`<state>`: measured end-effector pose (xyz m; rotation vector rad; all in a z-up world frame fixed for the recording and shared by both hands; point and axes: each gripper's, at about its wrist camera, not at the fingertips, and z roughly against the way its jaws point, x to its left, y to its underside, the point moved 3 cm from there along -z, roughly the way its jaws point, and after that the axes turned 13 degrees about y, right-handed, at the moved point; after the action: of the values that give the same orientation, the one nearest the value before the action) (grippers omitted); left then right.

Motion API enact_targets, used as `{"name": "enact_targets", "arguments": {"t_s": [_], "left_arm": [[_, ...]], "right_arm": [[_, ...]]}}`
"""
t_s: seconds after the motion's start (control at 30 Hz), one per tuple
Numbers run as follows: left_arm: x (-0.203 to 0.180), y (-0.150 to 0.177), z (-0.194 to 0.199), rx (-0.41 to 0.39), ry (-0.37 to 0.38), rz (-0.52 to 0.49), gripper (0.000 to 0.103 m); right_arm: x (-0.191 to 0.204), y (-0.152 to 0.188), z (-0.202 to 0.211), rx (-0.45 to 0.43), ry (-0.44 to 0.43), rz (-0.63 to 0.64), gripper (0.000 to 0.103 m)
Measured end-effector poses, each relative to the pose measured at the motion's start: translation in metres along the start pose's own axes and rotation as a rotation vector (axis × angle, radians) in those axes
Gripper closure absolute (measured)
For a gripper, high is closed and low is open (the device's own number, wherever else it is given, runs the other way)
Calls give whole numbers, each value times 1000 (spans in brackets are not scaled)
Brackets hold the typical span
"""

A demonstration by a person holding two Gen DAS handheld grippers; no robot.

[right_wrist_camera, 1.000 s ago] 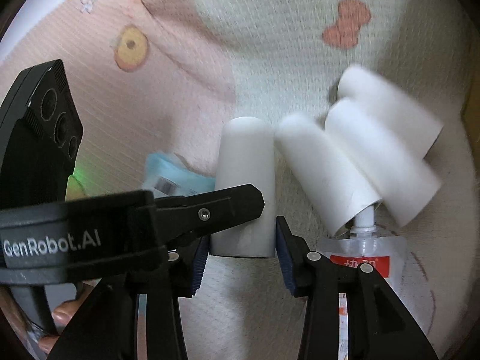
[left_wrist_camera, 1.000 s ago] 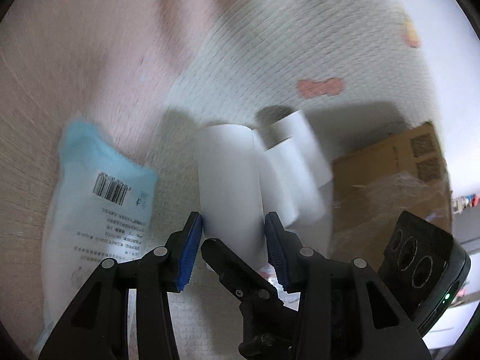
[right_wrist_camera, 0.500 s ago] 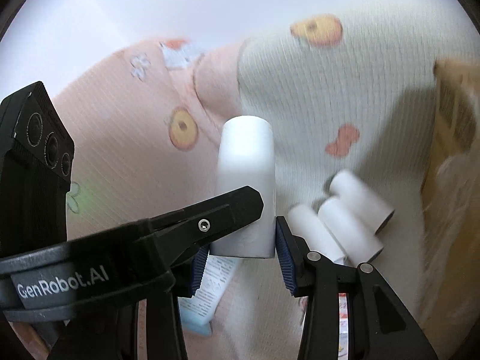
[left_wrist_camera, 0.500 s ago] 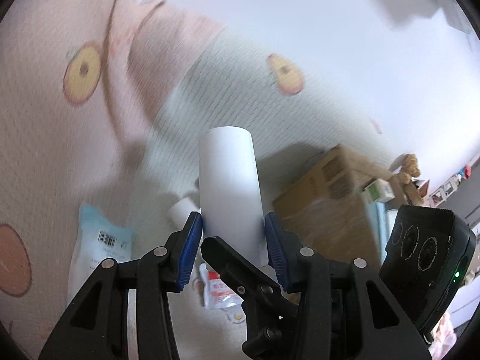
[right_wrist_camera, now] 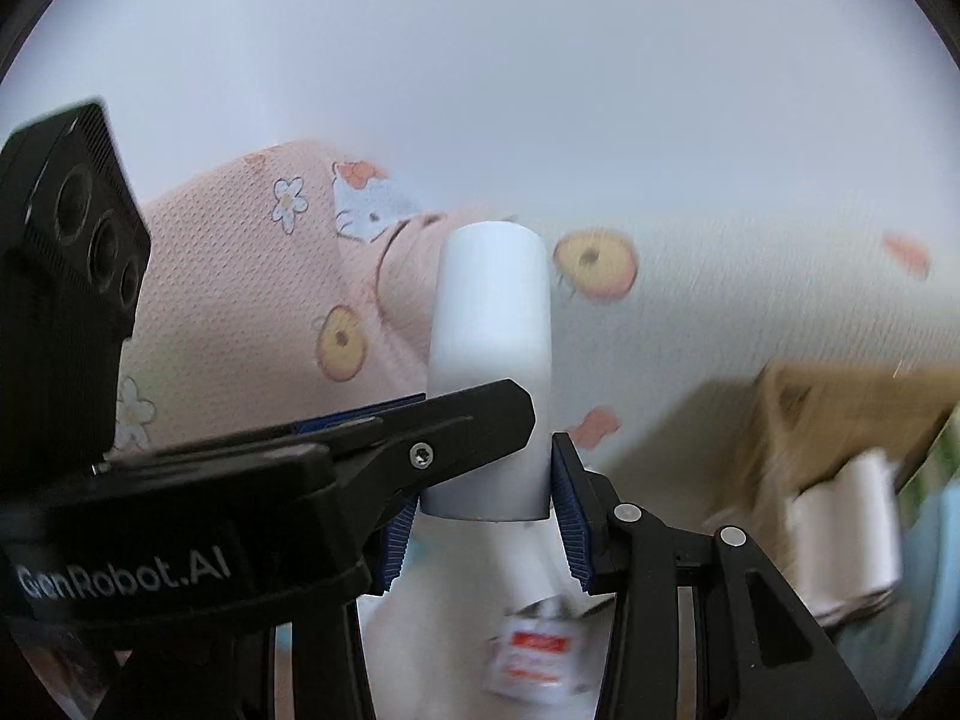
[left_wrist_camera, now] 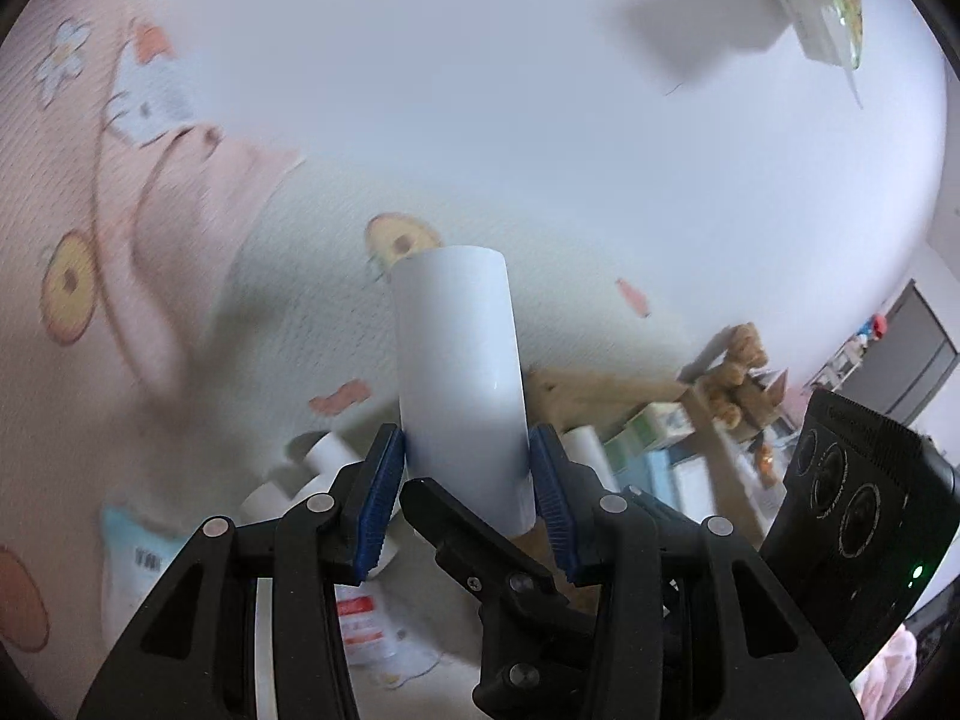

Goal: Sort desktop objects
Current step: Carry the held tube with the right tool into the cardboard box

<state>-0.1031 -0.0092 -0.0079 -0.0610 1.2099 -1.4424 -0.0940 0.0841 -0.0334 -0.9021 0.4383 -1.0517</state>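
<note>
White tube (left_wrist_camera: 459, 384) front and centre, and it's up off the cloth (left_wrist_camera: 180, 312), standing nearly upright in the left wrist view. Starting at the left: the pink half of the cloth with its yellow round prints, and near its close edge a pale blue packet (left_wrist_camera: 129, 546) lying flat. Just right of that, spare tubes (left_wrist_camera: 318, 456) lie on the cream half, with a pouch (left_wrist_camera: 360, 612) bearing a red label in front of them. Now the left gripper (left_wrist_camera: 468, 492): its blue-padded fingers (left_wrist_camera: 375, 498) press on the white tube's lower end, one pad flat on each side, the rest of the tube sticking out well past the tips. A black finger of the right gripper (right_wrist_camera: 486, 504) crosses in front of the tube's base. Further right, a cardboard box (left_wrist_camera: 600, 396) sits beyond the cloth, blurred, and a green carton (left_wrist_camera: 822, 6) lies out on the bare white desk (left_wrist_camera: 540, 90) towards its far right corner.

Over to the right wrist view, again from the left: the left gripper's black body reaches in across the frame, one finger laid over the tube's lower part. The white tube sits squarely between the right gripper's own blue pads, clamped at its bottom end, top pointing away. So both pairs of fingers are closed on the same tube. Below it, blurred, the red-labelled pouch; at the right, the cardboard box with more white tubes beside it.
</note>
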Motion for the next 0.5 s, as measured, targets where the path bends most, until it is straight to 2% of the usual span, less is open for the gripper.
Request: {"name": "enact_targets", "arguments": {"t_s": [0.1, 0.23, 0.33, 0.5], "left_arm": [[-9, -14, -4, -11, 35, 5, 56], [-20, -29, -19, 16, 86, 35, 56], [-30, -32, -37, 44, 94, 29, 56], [-49, -25, -73, 117, 53, -15, 56]], "right_arm": [[-8, -16, 5, -21, 24, 56, 64], [-25, -32, 15, -43, 80, 120, 64], [-42, -34, 17, -46, 78, 86, 64], [-84, -26, 10, -2, 45, -16, 64]]}}
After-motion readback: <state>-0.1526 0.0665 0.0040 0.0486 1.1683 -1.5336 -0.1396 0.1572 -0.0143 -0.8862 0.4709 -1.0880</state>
